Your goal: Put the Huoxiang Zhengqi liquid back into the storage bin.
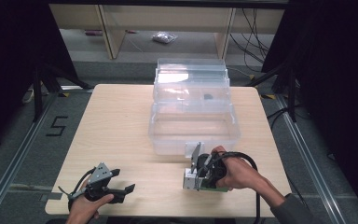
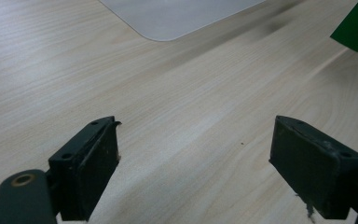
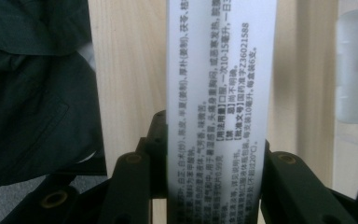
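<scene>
Right claw [image 3: 205,186] clamped around white printed box [image 3: 221,93]

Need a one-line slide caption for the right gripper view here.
Right gripper shut on a white box printed with black Chinese text, above the wooden table.

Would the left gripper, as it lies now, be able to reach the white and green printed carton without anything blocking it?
Probably yes. The left gripper rests open on the wooden table, and bare tabletop lies between it and the carton. The carton, though, is clamped in the right gripper.
</scene>
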A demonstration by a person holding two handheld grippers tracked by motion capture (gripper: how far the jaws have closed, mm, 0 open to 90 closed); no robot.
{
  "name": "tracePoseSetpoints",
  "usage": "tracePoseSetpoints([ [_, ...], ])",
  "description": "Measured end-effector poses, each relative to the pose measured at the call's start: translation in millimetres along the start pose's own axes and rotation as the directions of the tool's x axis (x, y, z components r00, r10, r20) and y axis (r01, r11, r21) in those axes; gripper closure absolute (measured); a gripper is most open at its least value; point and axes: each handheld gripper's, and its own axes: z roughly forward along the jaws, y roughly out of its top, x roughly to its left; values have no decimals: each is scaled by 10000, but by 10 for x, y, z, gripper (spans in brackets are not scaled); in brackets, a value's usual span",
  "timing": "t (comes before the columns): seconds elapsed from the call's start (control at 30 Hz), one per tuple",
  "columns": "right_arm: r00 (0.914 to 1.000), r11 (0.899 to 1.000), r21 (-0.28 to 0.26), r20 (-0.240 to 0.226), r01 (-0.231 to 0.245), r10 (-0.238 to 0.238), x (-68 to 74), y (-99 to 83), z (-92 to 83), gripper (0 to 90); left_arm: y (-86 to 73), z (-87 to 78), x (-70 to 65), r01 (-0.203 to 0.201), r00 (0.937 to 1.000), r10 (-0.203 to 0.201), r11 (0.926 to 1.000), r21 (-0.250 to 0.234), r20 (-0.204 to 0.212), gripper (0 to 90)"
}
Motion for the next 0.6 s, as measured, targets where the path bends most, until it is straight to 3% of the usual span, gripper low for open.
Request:
tracePoseSetpoints([
  [0.27, 9994, 9997, -143, 287, -187, 191, -36, 2, -199, 649, -6, 11, -2, 112, 9999, -112, 9999, -89, -3, 148],
  [0.33, 9992, 9998, -188, 405, 78, -70, -81, 17, -293, 649, -5, 10, 0, 88, 10000, -88, 9999, -85, -5, 148],
  [0.37, 9986, 9994, -250, 471, -247, 258, -78, 18, -336, 650, -5, 10, 0, 87, 10000, -87, 9999, -92, 0, 148],
  [0.53, 9979, 9992, -339, 595, -226, 246, -117, 26, -444, 650, -6, 11, 0, 98, 10000, -98, 9999, -83, -9, 148],
  [0.57, 9976, 9986, -271, 521, -449, 462, -117, 36, -497, 650, -6, 4, 7, 19, 10000, -19, 10000, 18, -34, 148],
  [0.6, 9984, 9992, -384, 540, -113, 134, -150, 33, -504, 650, -6, 6, 6, 33, 10000, -33, 10000, 11, -29, 148],
])
